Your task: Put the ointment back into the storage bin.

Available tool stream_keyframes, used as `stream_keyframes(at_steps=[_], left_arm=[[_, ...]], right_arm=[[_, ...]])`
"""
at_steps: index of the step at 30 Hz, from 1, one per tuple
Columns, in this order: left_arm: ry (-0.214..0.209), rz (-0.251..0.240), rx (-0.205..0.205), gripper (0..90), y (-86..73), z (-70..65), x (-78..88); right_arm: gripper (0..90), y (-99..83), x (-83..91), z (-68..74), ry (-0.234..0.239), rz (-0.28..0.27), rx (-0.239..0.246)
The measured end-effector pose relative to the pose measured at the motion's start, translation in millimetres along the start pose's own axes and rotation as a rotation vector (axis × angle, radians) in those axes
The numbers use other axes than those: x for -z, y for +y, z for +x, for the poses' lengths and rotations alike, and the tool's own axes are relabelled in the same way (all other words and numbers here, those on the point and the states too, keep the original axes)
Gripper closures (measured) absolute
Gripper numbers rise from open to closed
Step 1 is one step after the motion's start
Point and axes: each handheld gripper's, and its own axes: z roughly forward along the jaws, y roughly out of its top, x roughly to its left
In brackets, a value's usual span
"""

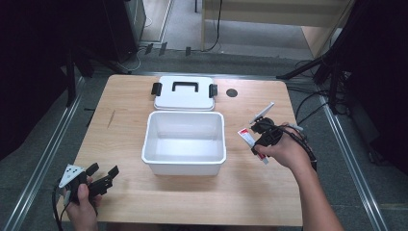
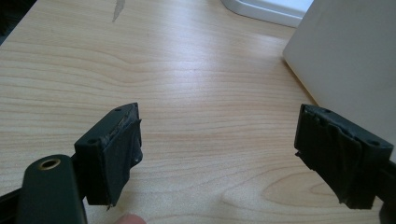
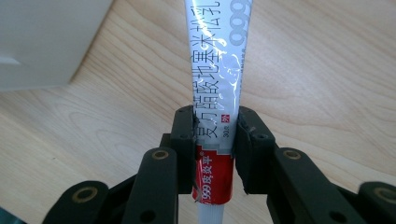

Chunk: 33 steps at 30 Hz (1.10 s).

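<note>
My right gripper (image 3: 215, 135) is shut on a white and red ointment tube (image 3: 217, 60), clamped near its red end. Seen from the high view, the tube (image 1: 246, 136) and the right gripper (image 1: 259, 143) are just right of the open white box (image 1: 184, 139), whose corner (image 3: 42, 37) shows in the right gripper view. The box's lid (image 1: 184, 92), with a black handle and clips, lies flat behind it. At the table's front left corner my left gripper (image 1: 102, 169) stands open with nothing between its jaws. In its own view the left gripper (image 2: 226, 154) is over bare wood beside the box wall (image 2: 350, 60).
The wooden table (image 1: 125, 110) has a dark scratch (image 1: 111, 118) on its left part and a round black grommet (image 1: 232, 93) right of the lid. Tripod legs and cables stand on the floor at the right.
</note>
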Motion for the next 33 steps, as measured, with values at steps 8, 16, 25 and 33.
stream_keyframes(at_steps=[8, 16, 25, 33], left_arm=[[-0.001, 0.002, -0.002, 15.6, 0.1, -0.2, -0.5], [-0.002, 0.000, -0.001, 15.6, 0.2, -0.1, -0.9], [-0.005, 0.001, 0.001, 15.6, 0.4, 0.3, -1.0], [-0.005, 0.001, 0.000, 15.6, 0.4, 0.1, -1.1]], right_arm=[[72.3, 16.0, 40.9, 6.6, 0.004, -0.032, 0.007], [72.3, 38.2, 69.3, 31.6, 0.043, -0.086, 0.054], [72.2, 62.7, 73.9, 58.0, 0.078, -0.078, 0.104], [72.2, 79.6, 64.7, 79.0, 0.105, -0.067, 0.140]])
